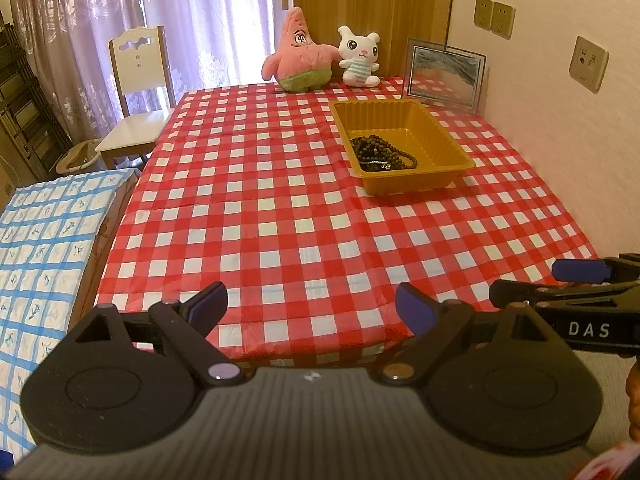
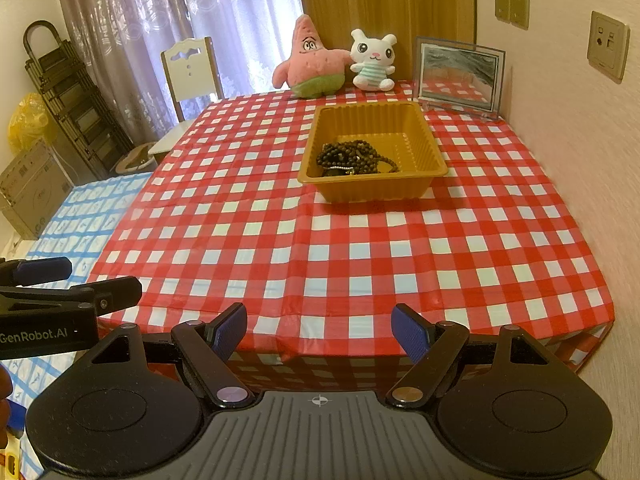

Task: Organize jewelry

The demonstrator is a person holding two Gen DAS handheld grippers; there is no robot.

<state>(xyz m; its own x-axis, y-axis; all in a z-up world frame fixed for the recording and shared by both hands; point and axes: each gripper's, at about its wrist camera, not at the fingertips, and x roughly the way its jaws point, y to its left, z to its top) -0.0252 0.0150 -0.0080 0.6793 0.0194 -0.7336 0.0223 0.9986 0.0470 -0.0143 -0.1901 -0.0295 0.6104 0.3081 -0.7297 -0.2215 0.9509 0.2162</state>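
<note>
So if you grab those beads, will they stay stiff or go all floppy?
Probably floppy: the beads lie in loose tangled loops in the tray. Strands look intertwined, so several may lift together. Being round, they might slip between pads.

Left gripper point(image 1: 311, 311): jaws wide apart, empty, at the table's point(image 1: 280, 200) near edge
Right gripper point(image 2: 319, 330): jaws spread, empty, just beside the left

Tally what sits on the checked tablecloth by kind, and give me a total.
Plush toys: 2, pink starfish and white bunny
Trays: 1, yellow tray
Picture frames: 1, picture frame
Jewelry piles: 1, dark bead strands heaped in the tray; separate pieces cannot be counted
Total: 5
</note>
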